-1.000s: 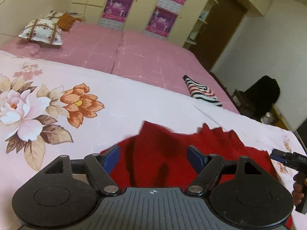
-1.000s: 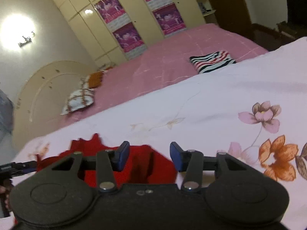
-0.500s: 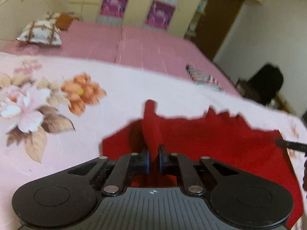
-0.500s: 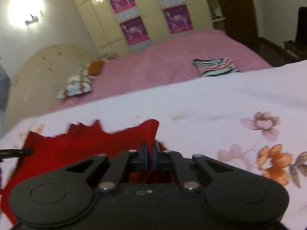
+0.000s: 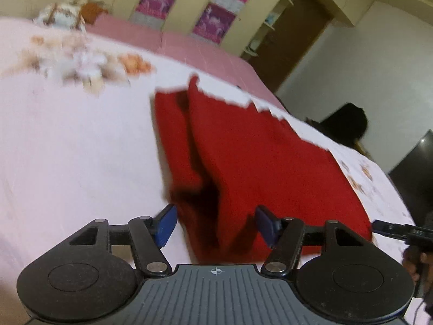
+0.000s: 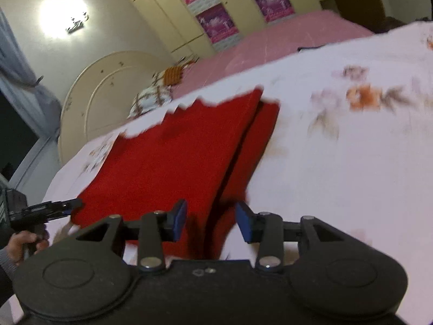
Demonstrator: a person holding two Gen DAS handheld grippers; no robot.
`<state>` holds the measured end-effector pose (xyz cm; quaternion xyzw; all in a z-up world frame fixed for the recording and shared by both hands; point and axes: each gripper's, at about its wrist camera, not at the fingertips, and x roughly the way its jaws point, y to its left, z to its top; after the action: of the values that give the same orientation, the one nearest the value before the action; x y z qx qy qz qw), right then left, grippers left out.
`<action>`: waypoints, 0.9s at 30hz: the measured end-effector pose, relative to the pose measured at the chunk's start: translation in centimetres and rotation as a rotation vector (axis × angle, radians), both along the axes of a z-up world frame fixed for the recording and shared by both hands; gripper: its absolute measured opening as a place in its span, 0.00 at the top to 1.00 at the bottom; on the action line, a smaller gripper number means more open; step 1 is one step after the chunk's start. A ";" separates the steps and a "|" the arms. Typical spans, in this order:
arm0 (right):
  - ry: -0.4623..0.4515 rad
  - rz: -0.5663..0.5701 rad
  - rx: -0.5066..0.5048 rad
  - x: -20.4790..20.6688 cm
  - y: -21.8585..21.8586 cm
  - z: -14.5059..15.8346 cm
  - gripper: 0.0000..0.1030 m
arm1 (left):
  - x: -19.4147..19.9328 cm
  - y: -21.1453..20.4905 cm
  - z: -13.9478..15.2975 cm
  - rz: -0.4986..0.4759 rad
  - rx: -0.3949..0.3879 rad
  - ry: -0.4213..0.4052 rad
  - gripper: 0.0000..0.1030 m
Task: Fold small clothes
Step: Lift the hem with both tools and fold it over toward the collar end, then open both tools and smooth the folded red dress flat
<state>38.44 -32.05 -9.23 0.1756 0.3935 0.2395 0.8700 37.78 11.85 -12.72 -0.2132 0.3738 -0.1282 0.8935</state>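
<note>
A red knit garment [image 5: 265,162] lies on the floral white sheet, its left part folded over the rest, with a narrow red strip [image 5: 173,140] still showing beside the fold. My left gripper [image 5: 215,226] is open, its blue pads on either side of the near end of the fold, gripping nothing. In the right wrist view the same garment [image 6: 173,151] lies folded, and my right gripper [image 6: 211,220] is open over its near edge. Each gripper shows in the other's view, at the garment's far corner [image 5: 389,227] [image 6: 51,208].
The floral sheet [image 5: 70,146] covers the near bed; a pink bedspread [image 6: 284,38] lies behind it with pillows [image 6: 151,97] by a cream headboard. Wardrobes with purple posters [image 5: 213,19], a brown door and a dark chair [image 5: 343,122] stand beyond.
Both grippers closed on the garment's edge, carried it over into a fold, then opened and let go. Both views now tilt and look down the folded garment.
</note>
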 end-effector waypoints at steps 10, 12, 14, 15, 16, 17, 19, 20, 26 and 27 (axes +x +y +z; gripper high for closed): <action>-0.028 0.051 -0.150 -1.3 3.1 0.3 0.94 | 0.3 -1.3 1.7 -0.045 0.145 0.017 0.92; -0.039 0.051 -0.158 -1.9 2.2 1.2 0.94 | 0.3 -0.8 1.6 -0.058 0.190 0.043 0.92; -0.018 0.063 -0.201 -1.5 2.1 0.6 0.94 | 0.6 -0.8 0.8 -0.103 0.217 0.050 0.92; 0.023 0.085 -0.241 -1.0 2.5 -0.3 0.93 | 0.8 -0.7 1.0 -0.119 0.215 0.048 0.92; 0.029 0.097 -0.254 -0.7 2.7 -0.5 0.90 | 0.9 -0.4 1.5 -0.123 0.220 0.049 0.84; 0.035 0.100 -0.249 -0.6 2.6 0.0 0.77 | 0.6 0.0 2.1 -0.109 0.248 0.047 0.58; -0.023 0.057 -0.266 -1.1 1.9 1.7 0.53 | -0.4 0.7 3.8 -0.035 0.341 -0.011 0.25; -0.104 0.037 -0.275 -1.7 1.4 3.0 0.52 | -0.5 0.8 4.6 -0.028 0.355 -0.050 0.25; -0.249 0.077 -0.331 3.6 7.5 4.0 0.59 | 7.8 -7.0 5.6 -0.159 0.296 -0.162 0.25; -0.261 0.085 -0.352 5.4 10.0 3.7 0.60 | 9.3 -8.5 5.2 -0.175 0.289 -0.158 0.25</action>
<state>43.86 -22.07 -5.57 -0.0282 0.3205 0.2243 0.9199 47.12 3.36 -7.52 -0.0388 0.3341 -0.1667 0.9269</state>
